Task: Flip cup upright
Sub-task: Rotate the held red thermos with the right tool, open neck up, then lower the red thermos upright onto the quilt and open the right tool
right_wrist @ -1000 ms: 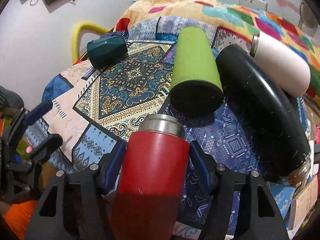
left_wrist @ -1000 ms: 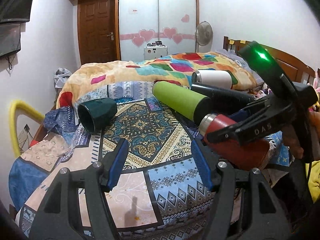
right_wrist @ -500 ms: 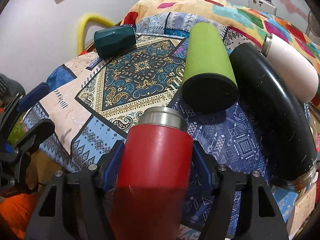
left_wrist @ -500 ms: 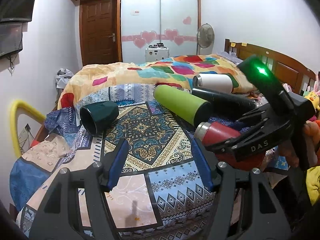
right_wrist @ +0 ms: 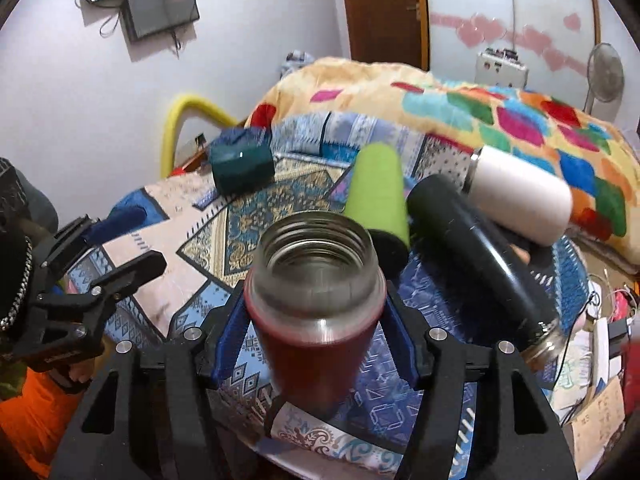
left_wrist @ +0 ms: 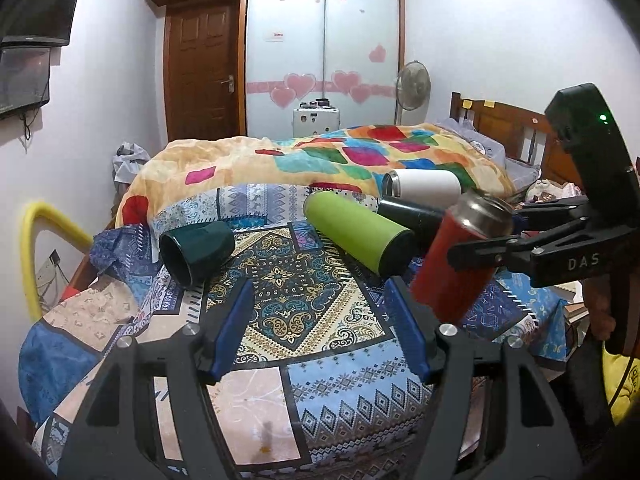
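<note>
Bed (left_wrist: 320,320) w/ patterned cloth fills both views; landmark = green cup (left_wrist: 356,236) lying on it. Left view shows the wardrobe (left_wrist: 324,60) and door (left_wrist: 200,72) behind the bed, and the red cup (left_wrist: 456,256) side-on: tilted, steel mouth up and to the right, base low, lifted clear of the cloth just right of the green cup. Right view looks into that mouth instead: bare steel inside, threaded neck, red body (right_wrist: 316,344) blurred below.

Black cup (right_wrist: 480,256) lies right of the green cup, touching it; white cup (right_wrist: 520,196) beyond the black one, against the quilt (left_wrist: 320,160). Teal cup (left_wrist: 196,248) lies well left of the green one, mouth toward the left cam.

R gripper (right_wrist: 316,340): blue pads clamped on the red cup's sides, just below the neck. L gripper (left_wrist: 320,320): fingers wide apart, nothing between them, over the cloth in front of the green cup.
</note>
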Tool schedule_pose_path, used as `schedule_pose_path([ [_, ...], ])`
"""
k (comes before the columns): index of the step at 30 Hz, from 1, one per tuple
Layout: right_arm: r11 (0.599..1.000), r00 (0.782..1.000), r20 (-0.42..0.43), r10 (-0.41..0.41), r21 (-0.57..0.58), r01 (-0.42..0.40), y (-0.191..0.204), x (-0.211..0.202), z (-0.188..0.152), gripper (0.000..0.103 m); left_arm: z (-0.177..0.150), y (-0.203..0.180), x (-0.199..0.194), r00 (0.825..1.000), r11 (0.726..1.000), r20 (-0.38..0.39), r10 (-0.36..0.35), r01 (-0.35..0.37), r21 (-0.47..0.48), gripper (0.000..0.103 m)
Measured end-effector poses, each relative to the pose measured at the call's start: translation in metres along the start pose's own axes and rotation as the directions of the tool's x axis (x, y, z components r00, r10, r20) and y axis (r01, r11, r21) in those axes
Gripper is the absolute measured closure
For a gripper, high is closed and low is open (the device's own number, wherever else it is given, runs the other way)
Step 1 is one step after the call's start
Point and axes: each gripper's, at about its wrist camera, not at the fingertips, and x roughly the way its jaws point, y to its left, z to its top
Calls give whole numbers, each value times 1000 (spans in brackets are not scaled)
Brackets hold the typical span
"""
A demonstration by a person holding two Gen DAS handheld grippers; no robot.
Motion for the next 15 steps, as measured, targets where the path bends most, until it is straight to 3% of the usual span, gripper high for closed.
schedule_pose_path([
  [7,1000,999,40,-11,-21,12,1,-3,4,44,1,-1,2,1000,1000,-5,1,-1,-7,35],
  [15,996,999,20,-34,-79,35,8,9,-5,44,-1,-3,5,1000,1000,-6,0,0,-1,34],
])
